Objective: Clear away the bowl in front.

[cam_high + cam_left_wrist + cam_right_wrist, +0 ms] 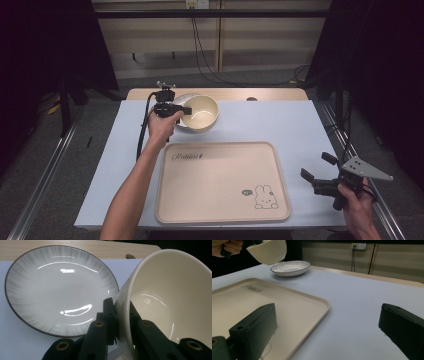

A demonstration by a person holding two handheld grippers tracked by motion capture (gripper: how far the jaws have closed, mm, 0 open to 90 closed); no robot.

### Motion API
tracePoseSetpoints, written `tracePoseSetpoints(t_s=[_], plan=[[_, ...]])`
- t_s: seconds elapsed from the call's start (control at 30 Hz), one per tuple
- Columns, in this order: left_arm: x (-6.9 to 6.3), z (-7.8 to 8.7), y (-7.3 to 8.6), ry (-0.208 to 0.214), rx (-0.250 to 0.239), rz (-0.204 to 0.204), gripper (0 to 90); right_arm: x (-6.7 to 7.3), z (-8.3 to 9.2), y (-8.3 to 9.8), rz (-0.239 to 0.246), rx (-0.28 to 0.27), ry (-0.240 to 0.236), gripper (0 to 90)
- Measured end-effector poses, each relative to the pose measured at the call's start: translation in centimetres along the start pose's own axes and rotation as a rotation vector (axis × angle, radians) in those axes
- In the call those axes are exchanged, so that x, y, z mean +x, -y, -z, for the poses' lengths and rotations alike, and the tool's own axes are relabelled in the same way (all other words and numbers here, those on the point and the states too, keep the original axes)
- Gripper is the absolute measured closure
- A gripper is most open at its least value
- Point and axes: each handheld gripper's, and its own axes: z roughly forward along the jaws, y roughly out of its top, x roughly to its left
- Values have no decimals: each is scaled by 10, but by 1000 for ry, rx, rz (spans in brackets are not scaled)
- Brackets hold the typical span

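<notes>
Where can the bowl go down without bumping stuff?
The tray is bare but for its printed bunny. Bare table lies between tray and right gripper, and right of the bowl. It's crowded by the plate under the bowl.

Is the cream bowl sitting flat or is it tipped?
Tipped. The left tongs pinch the cream bowl by its rim, lifted off the table.

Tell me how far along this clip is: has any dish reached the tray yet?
Not yet. The tray lies bare. In hand: the left gripper has its jaws shut on the rim of the cream bowl, held tilted in the air above the table. The grey plate sits on the table beyond it. The right gripper waits open beside the tray.
</notes>
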Motion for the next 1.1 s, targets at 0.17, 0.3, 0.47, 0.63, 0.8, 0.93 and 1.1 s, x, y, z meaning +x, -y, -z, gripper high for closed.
tracePoseSetpoints(t_s=[0.17, 0.3, 0.47, 0.63, 0.8, 0.93, 1.1], plan=[[-8, -4, 2, 11, 12, -21, 837, 0, 0, 0, -3, 0, 2, 15], [-15, -6, 3, 28, 22, -40, 837, 0, 0, 0, -7, 0, 2, 15], [-24, -11, 4, 41, 28, -61, 837, 0, 0, 0, -1, -1, 2, 15], [-34, -15, 5, 55, 41, -81, 837, 0, 0, 0, -3, -1, -1, 15], [-43, -21, 6, 76, 46, -93, 837, 0, 0, 0, -3, -1, -1, 15], [-52, -26, 8, 86, 58, -112, 836, 0, 0, 0, -6, -4, 1, 16], [-59, -30, 8, 94, 58, -111, 837, 0, 0, 0, -12, -1, 3, 16]])
